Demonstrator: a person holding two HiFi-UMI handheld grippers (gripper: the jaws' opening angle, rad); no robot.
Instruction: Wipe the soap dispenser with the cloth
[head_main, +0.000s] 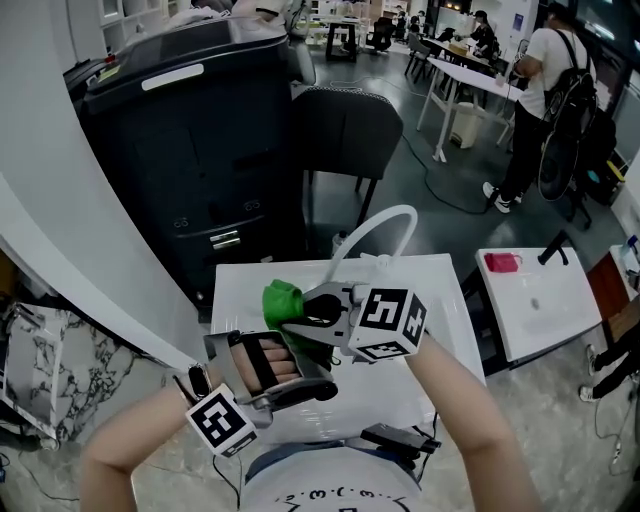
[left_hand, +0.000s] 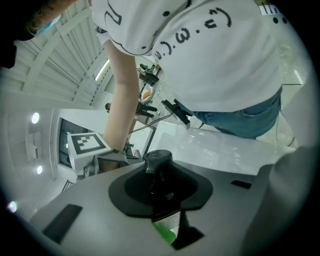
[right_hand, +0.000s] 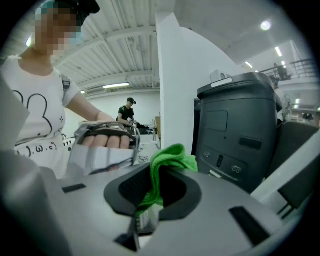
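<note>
The soap dispenser's black pump head (left_hand: 157, 161) stands up between the jaws of my left gripper (left_hand: 165, 200), which is shut on it; a printed label and a bit of green show just below. My right gripper (right_hand: 155, 195) is shut on the green cloth (right_hand: 167, 162), which bulges out above its jaws. In the head view both grippers meet over the white table: the right gripper (head_main: 312, 312) points left with the cloth (head_main: 283, 300) at its tip, and the left gripper (head_main: 290, 378) is just below it. The grippers hide the dispenser's body there.
The white table (head_main: 445, 290) carries a white curved spout (head_main: 385, 222) at its far edge and a small black device (head_main: 395, 437) near me. A large black machine (head_main: 190, 140) and a dark chair (head_main: 345, 130) stand behind. A person (head_main: 545, 90) stands far right, beyond a white side table (head_main: 545, 310).
</note>
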